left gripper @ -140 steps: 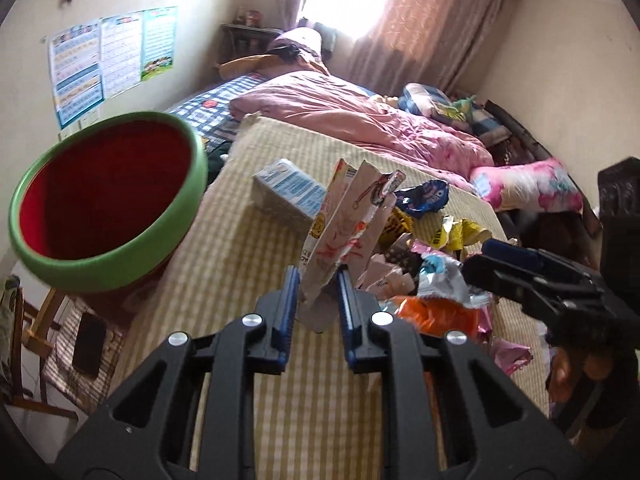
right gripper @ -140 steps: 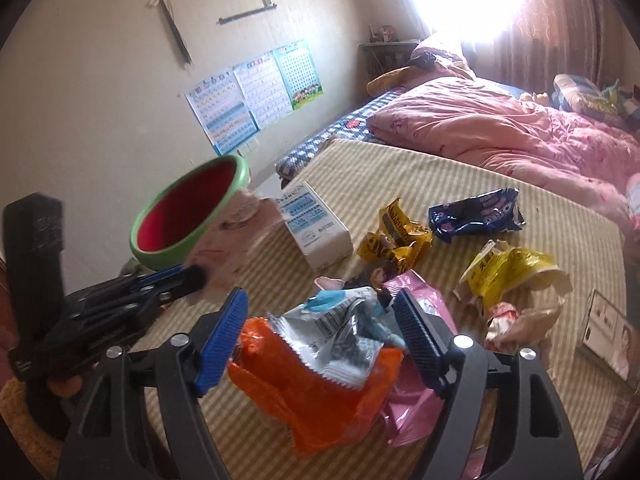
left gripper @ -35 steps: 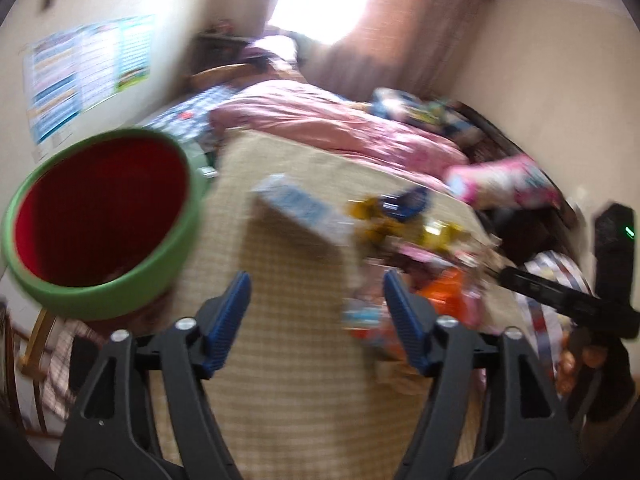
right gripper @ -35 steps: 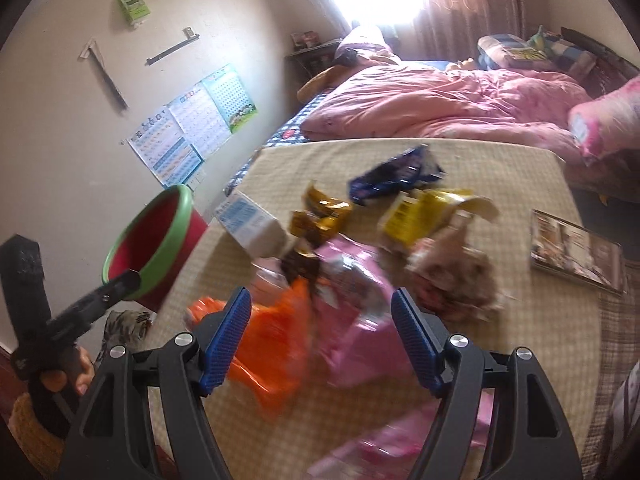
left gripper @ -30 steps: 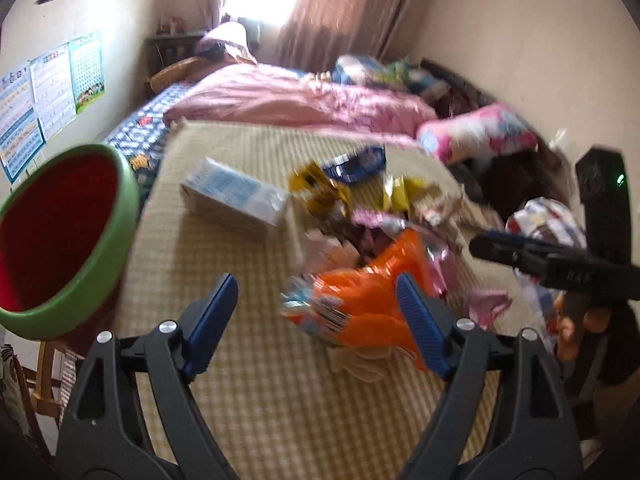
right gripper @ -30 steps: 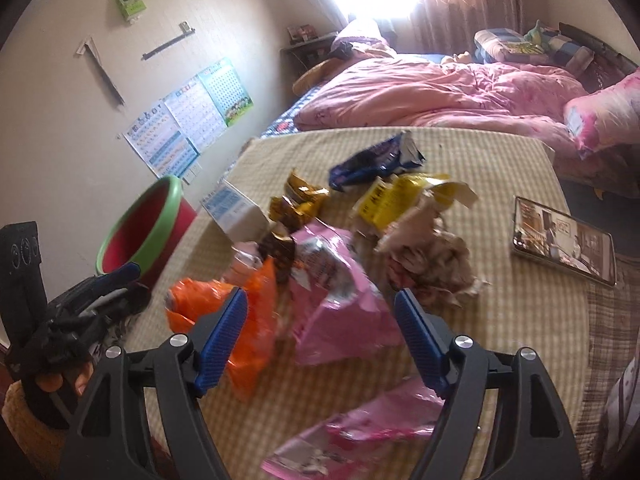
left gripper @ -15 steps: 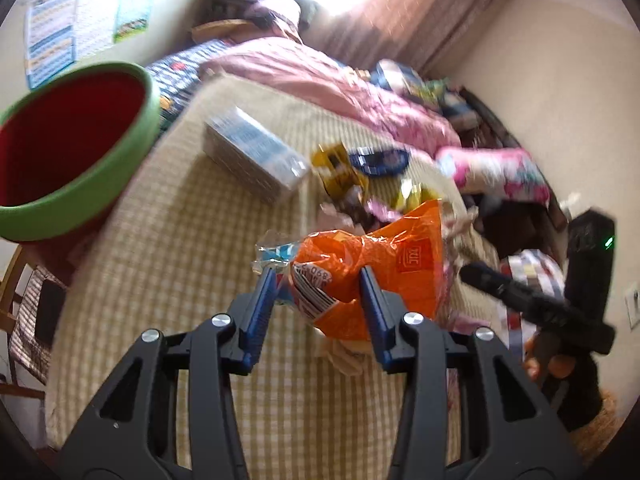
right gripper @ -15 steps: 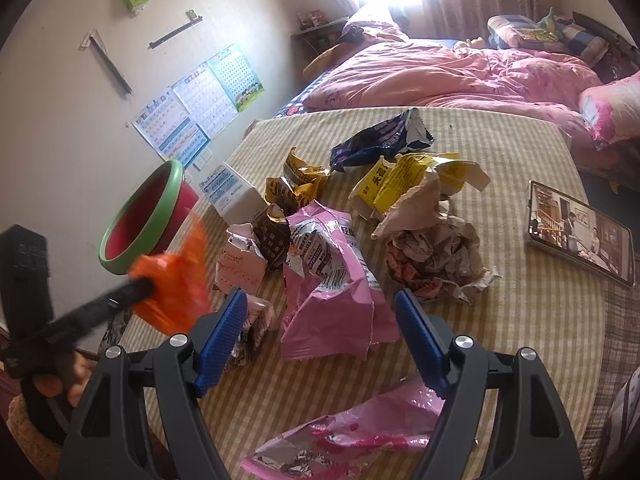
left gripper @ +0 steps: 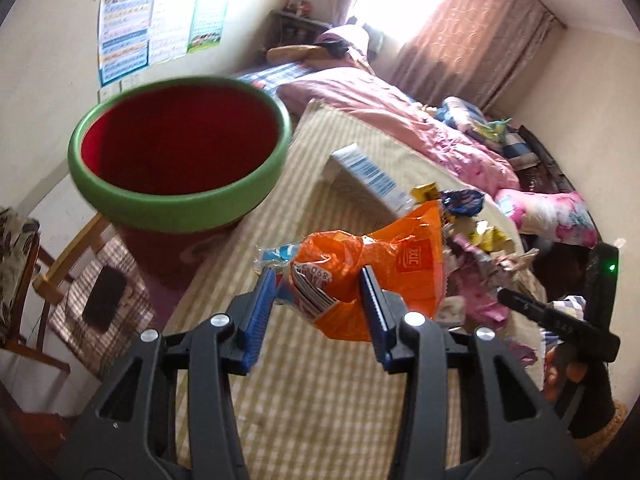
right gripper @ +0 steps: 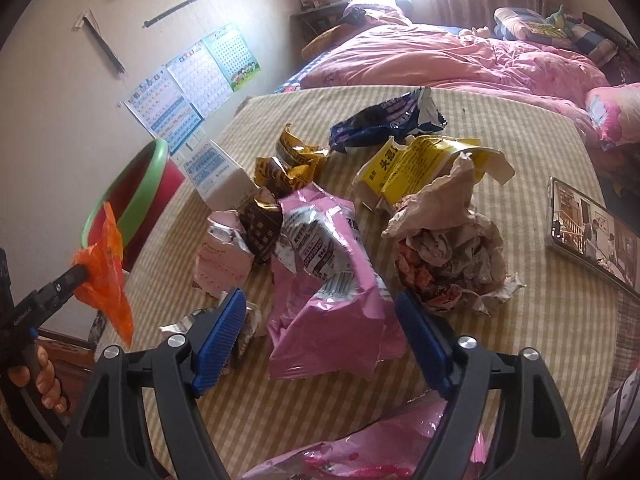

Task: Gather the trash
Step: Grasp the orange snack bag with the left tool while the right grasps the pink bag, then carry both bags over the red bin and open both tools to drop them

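Left wrist view: my left gripper [left gripper: 320,304] is clenching the orange wrapper [left gripper: 372,268] at frame centre — the red bin [left gripper: 180,152] is sitting upper left.

Right wrist view: my right gripper [right gripper: 320,332] is opening, pads clear of the pink wrapper [right gripper: 332,276] lying between them, low centre, on the checked table [right gripper: 520,128].

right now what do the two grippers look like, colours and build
Both are alike: the left gripper and right gripper are black plastic clamp-style frames with triangular cut-outs and silver rivets, and their fingers carry ribbed blue pads. Seen from the left wrist view, the right gripper's black handle block shows a small green light.
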A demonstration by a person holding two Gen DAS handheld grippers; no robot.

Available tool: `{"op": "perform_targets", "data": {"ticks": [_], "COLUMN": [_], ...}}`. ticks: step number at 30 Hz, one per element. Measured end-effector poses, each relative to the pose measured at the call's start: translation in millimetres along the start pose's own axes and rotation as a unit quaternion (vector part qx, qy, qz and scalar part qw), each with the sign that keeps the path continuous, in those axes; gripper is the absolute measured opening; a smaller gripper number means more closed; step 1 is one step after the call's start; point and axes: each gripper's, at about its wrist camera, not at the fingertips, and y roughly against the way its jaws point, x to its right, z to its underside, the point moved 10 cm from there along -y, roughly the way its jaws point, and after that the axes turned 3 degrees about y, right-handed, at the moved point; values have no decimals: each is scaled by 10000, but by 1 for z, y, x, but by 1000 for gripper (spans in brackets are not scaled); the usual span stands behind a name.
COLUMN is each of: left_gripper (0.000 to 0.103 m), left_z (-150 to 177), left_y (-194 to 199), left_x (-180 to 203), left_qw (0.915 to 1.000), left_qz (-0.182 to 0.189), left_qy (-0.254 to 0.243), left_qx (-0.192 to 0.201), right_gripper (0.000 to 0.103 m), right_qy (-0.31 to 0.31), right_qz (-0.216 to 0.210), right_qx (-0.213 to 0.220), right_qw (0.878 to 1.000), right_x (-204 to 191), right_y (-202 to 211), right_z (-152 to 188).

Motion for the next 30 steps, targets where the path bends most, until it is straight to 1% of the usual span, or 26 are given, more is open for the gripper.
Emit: {"op": "perform_targets", "data": {"ticks": [6,9,14,19,20,21,22,24,27,30], "left_gripper": [43,46,53,53,53,53,51,47,46,46], "left_z": [15,18,20,24,24,23,23,21,14,2], "left_y": [-16,-23,-30,-36,-36,-36,-35,-32,-23,-11], "left_x": [-13,-15,-14,-12,-11,-10,-9,-8,-2,5], "left_qw": [9996,9992,9989,9985,9985,9986,9986,9989,9996,9999], "left_qz": [-125,-131,-144,-106,-97,-96,-91,-58,-4,60], "left_qy": [113,184,139,118,101,81,61,17,-58,-116], "left_qx": [-233,-326,-421,-518,-529,-519,-508,-462,-280,-31], "right_gripper": [78,78,78,78,75,70,68,67,66,66], "right_qy": [74,11,-43,-157,-177,-212,-262,-272,-214,-242], "right_qz": [107,149,145,13,-29,-75,-126,-172,-301,-467], "right_qx": [-106,-205,-231,-357,-391,-409,-386,-333,-197,97], "right_qw": [9999,9997,9996,9992,9991,9989,9988,9989,9991,9986], "right_x": [2,6,10,12,11,11,11,9,0,-10], "right_y": [-6,-12,-12,-18,-19,-20,-19,-16,-5,14], "right_z": [1,5,5,9,11,11,12,11,5,-8]}}
